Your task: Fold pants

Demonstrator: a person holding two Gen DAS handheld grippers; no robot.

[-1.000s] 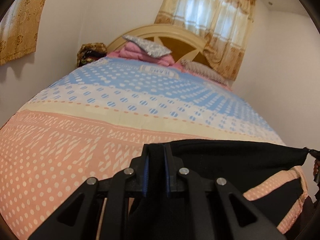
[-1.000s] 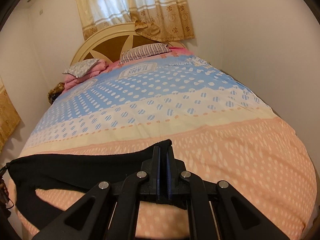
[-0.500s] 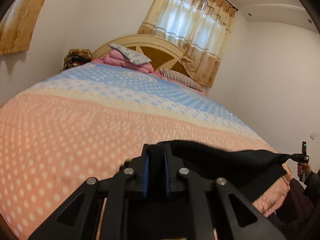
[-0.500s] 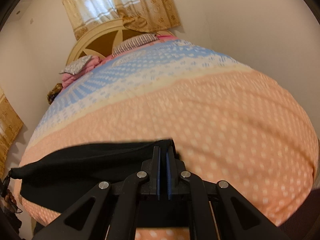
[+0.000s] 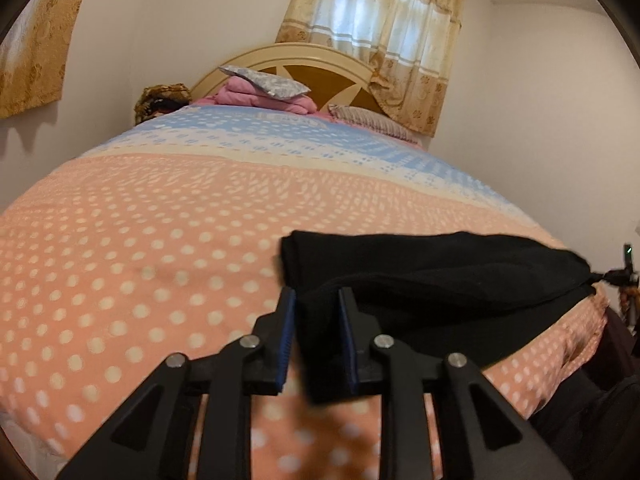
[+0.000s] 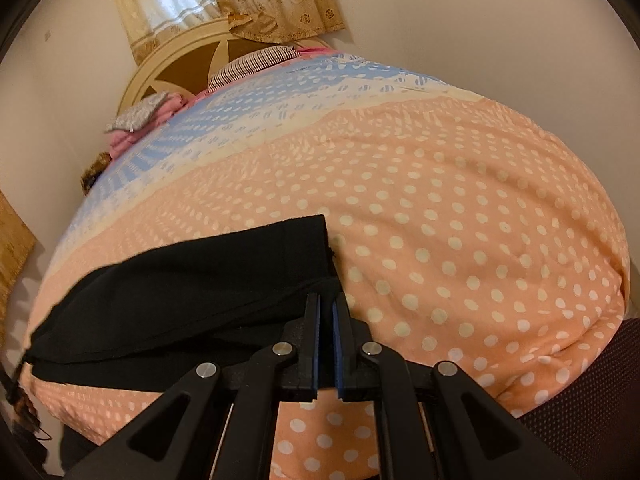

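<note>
The bed (image 5: 160,240) filled both views, and it sat lower and closer under the cameras than a second ago; I had brought both arms down toward its peach dotted end.

The pants (image 5: 440,276) had come down with them. A second ago they hung as a taut black band stretched between my two hands above the cover. Now they lay across the near edge of the bed in what looked like two layers, the upper one set back over the lower, with a squared end showing in each wrist view. I judged that this fold had landed, with the cloth resting on the bed rather than hanging from me.

The left tongs (image 5: 316,320) had changed most. They had been clamped tight on the cloth; now the jaws stood clearly apart, with black cloth loose and blurred in the gap, touching the right pad (image 5: 346,344) but not pinched. I took that as the left side letting go.

The right tongs (image 6: 326,320) kept their jaws as narrow as before, with the corner of the pants at their tips. In the left view that far corner was still drawn to a tight point, so I read the right side as still holding.

One end freed and one held meant the lay-down was half done. The right release came next, and my worry was dragging the top layer askew on withdrawal.
</note>
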